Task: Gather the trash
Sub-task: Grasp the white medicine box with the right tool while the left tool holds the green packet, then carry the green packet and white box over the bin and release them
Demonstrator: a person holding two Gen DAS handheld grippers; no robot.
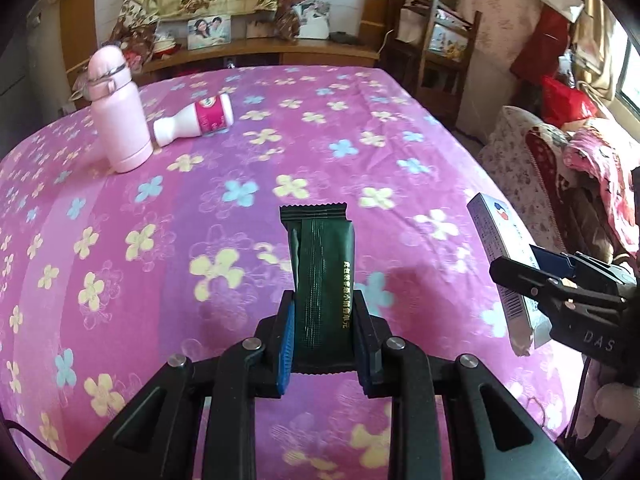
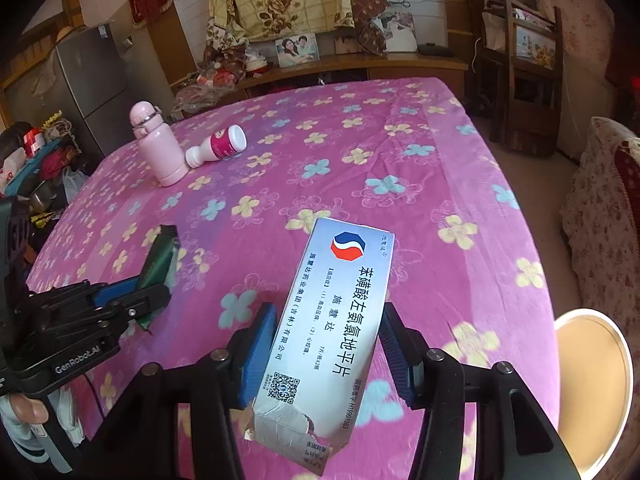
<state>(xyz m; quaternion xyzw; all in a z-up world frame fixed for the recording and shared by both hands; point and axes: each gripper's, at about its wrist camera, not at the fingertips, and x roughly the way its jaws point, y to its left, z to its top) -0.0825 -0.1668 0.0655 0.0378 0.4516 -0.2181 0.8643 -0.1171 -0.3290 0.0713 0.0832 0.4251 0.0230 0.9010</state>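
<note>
Your left hand-held gripper [image 1: 324, 328] is closed on a dark green foil sachet [image 1: 322, 276], pinched near its lower end and standing upright above the bed [image 1: 120, 208] with its flowered pink cover; the sachet is judged light, thin and crushable, so hold it across the flat faces below the crimped seal. Its gold lettering is too small to read. Your right hand-held gripper [image 2: 328, 344] is clamped on a silver medicine carton [image 2: 336, 320] printed 苯磺酸左氨氯地平片, with a red-and-blue emblem and a QR code; its near flap is torn. Judge it light and easily dented. A white bottle with a magenta label [image 1: 196, 118] lies on its side, touching an upright pink flask [image 1: 118, 116].
</note>
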